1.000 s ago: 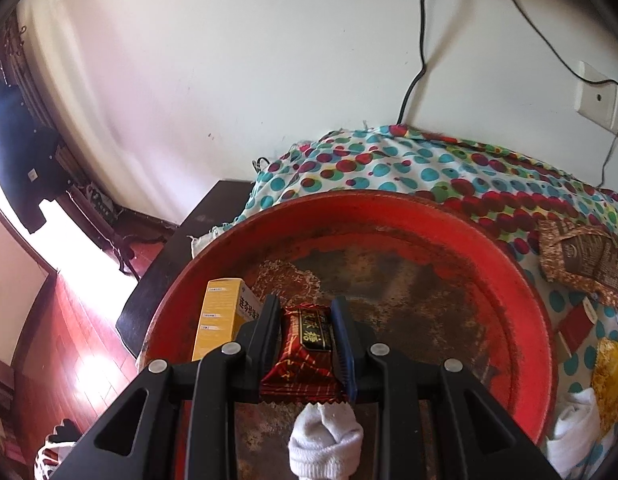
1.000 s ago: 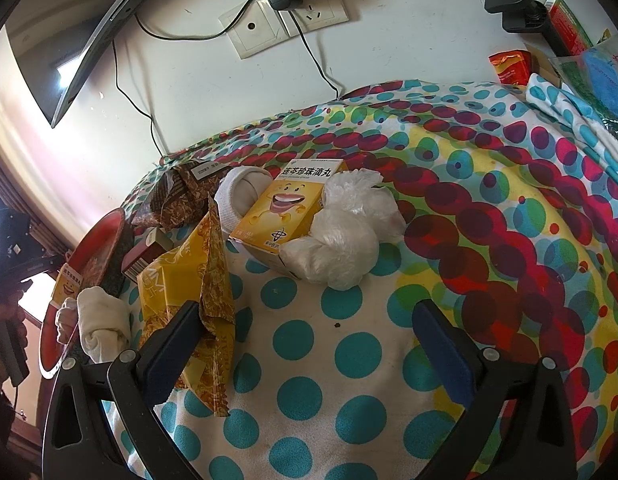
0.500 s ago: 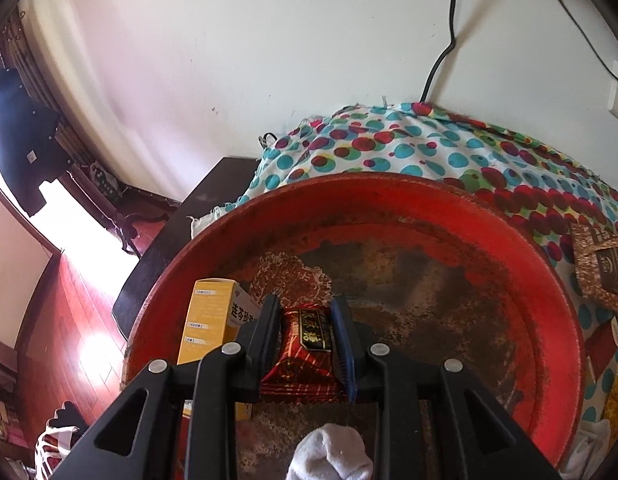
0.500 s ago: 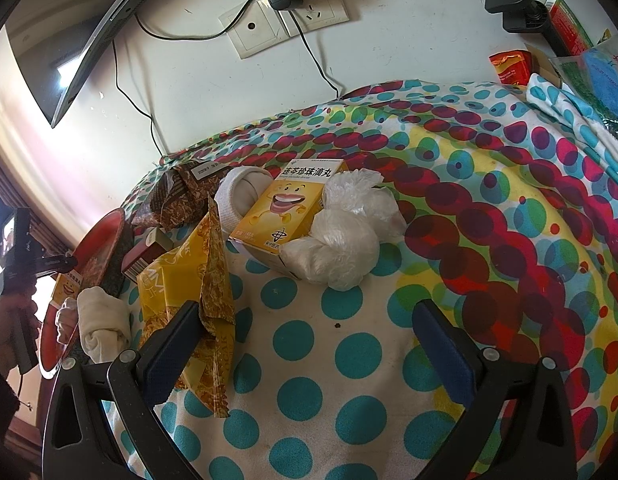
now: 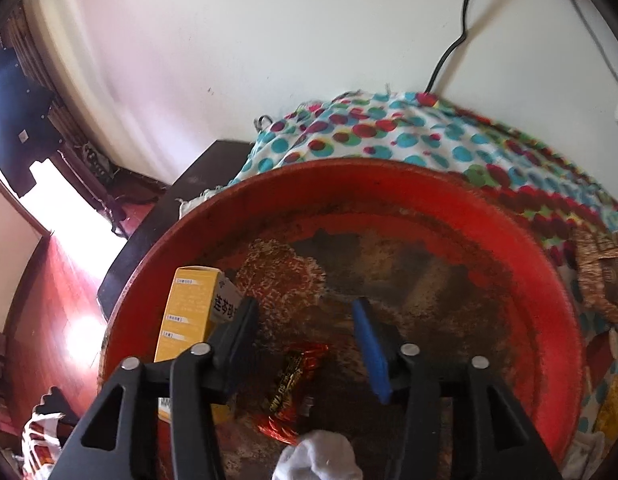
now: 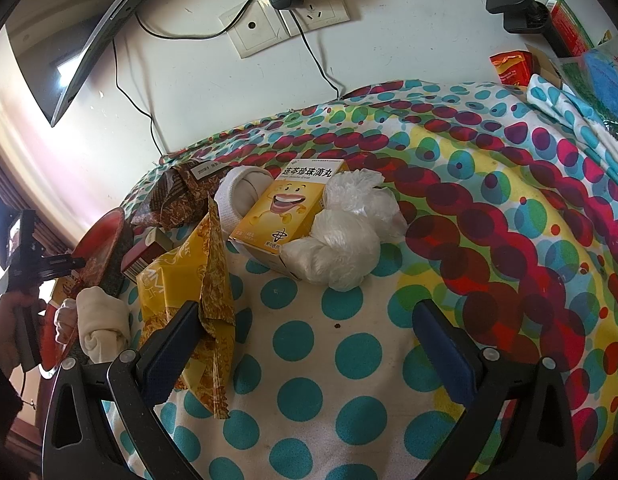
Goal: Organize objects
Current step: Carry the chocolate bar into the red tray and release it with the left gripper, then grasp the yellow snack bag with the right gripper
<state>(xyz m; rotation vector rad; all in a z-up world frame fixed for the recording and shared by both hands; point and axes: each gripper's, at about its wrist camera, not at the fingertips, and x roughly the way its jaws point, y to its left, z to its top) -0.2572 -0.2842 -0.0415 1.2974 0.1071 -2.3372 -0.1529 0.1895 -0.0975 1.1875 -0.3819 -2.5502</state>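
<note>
Jaws of the left gripper [image 5: 305, 322] are opening above the red tray [image 5: 541, 264], and the red candy wrapper [image 5: 293, 384] lies loose on the tray floor between them, touching neither pad. At its 10 o'clock stands a yellow box [image 5: 189, 312]. The right gripper [image 6: 305, 334] hangs spread wide and empty over the dotted cloth [image 6: 349, 356].
</note>
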